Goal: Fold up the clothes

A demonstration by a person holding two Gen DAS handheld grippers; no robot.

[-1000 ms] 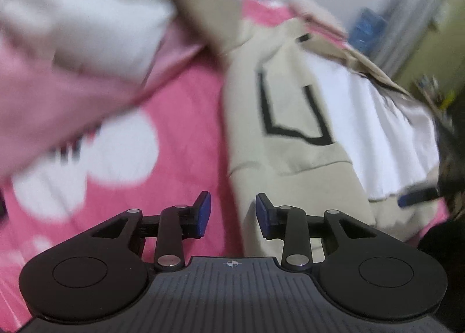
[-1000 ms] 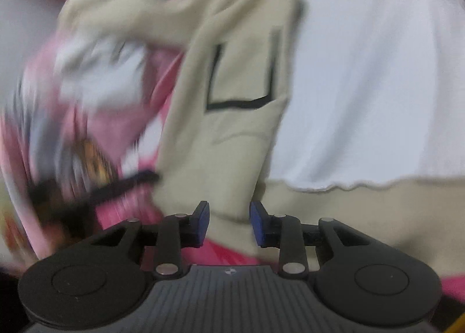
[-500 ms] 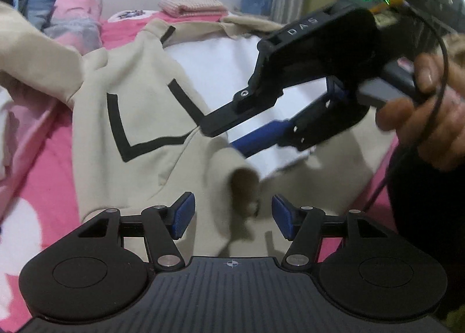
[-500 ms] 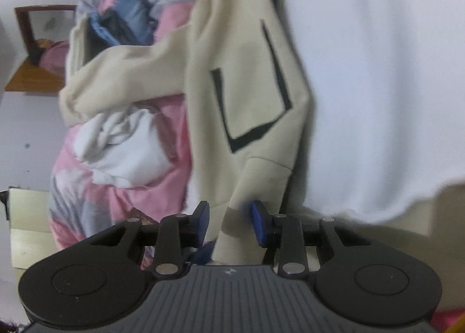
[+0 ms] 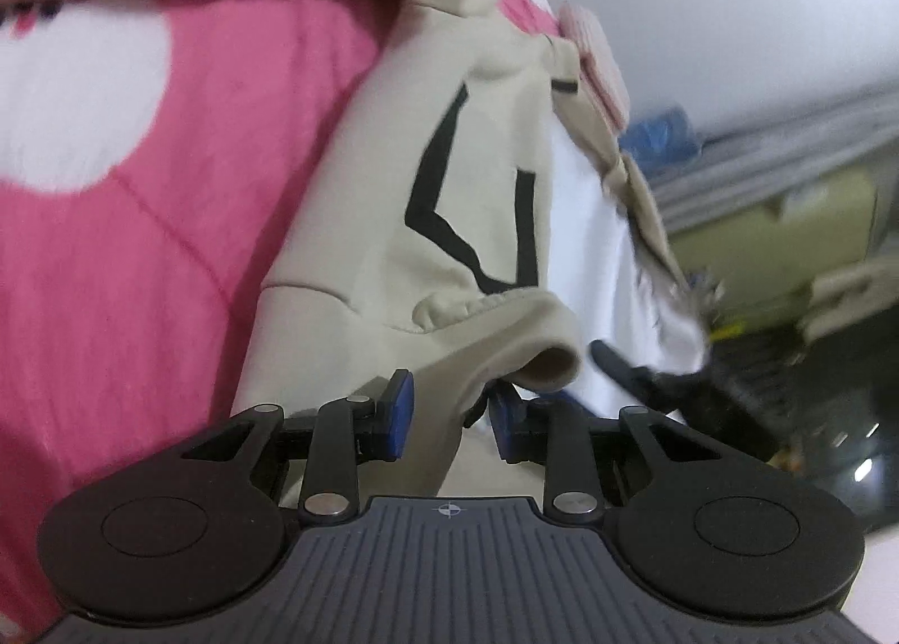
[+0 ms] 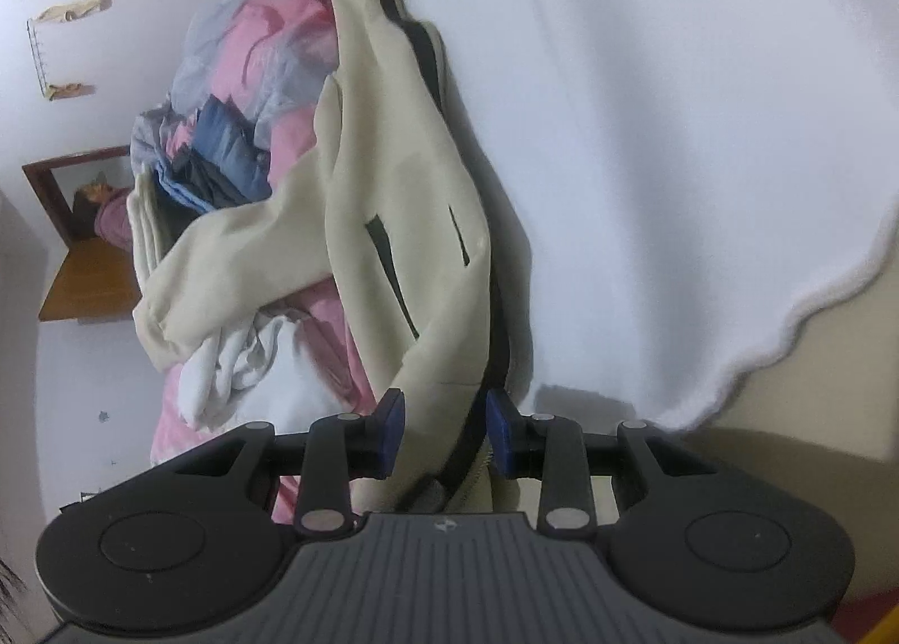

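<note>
The left gripper [image 5: 446, 419] is closing on the beige jacket's [image 5: 483, 149] hem low in the frame, the right gripper [image 6: 444, 433] is pinching its black-trimmed front edge, both lifting that side off the pink bed [image 5: 168, 262], which likely needs folding across the white lining [image 6: 646, 166] next.

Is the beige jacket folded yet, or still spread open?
Still spread open: the beige jacket shows its white lining, and one sleeve trails sideways. Only its hem bunches between both grippers.
</note>
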